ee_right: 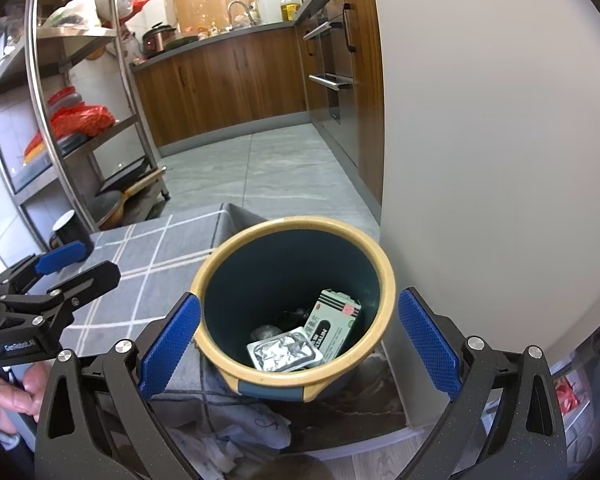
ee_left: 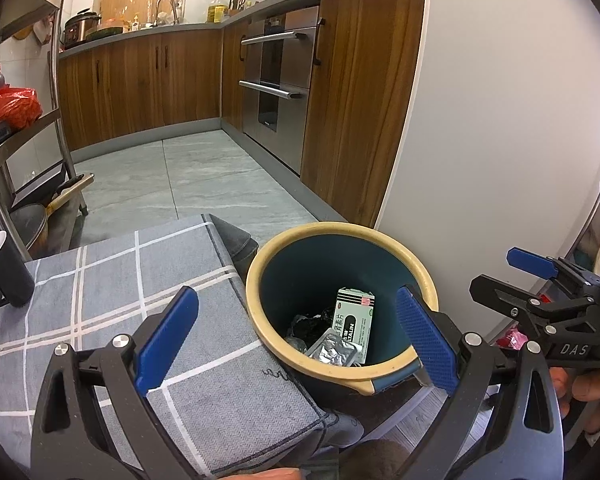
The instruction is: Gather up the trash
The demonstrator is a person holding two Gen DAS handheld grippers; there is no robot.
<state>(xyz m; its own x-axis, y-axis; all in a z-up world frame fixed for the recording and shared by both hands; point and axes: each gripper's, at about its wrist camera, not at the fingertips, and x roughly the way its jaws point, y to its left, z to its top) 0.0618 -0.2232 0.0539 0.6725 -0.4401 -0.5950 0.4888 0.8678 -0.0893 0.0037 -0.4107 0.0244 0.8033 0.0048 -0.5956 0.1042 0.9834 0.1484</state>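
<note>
A dark teal bin (ee_left: pixel 342 308) (ee_right: pixel 292 304) with a cream-yellow rim stands just right of the counter, which is draped in a grey cloth (ee_left: pixel 140 312) (ee_right: pixel 156 276) crossed by white lines, and close to a white wall on its right. Inside the bin lie the collected pieces: a white and green medicine box (ee_left: pixel 354 322) (ee_right: pixel 332 328) leaning against the right inner wall, a crumpled silver blister pack (ee_left: pixel 334 350) (ee_right: pixel 284 350) lying nearer, partly over the foot of the box, and some dark crumpled wrapping (ee_left: pixel 310 326) at the bottom left, too dim to identify. The left tongs (ee_left: pixel 296 344) hover above the near edge, their blue pads wide apart and holding nothing; one pad is over the cloth, the other over the bin's right rim. The right tongs (ee_right: pixel 300 344) are likewise spread wide and empty, straddling the bin's mouth with a pad on either side. A black mug (ee_left: pixel 4 270) (ee_right: pixel 70 232) with a white interior stands on the far left corner of the cloth. Farther off are grey floor tiles, wooden kitchen cabinets (ee_left: pixel 148 84) (ee_right: pixel 228 84) and a metal shelf rack (ee_right: pixel 68 92) on the left carrying red plastic bags (ee_left: pixel 10 106) (ee_right: pixel 80 120).
</note>
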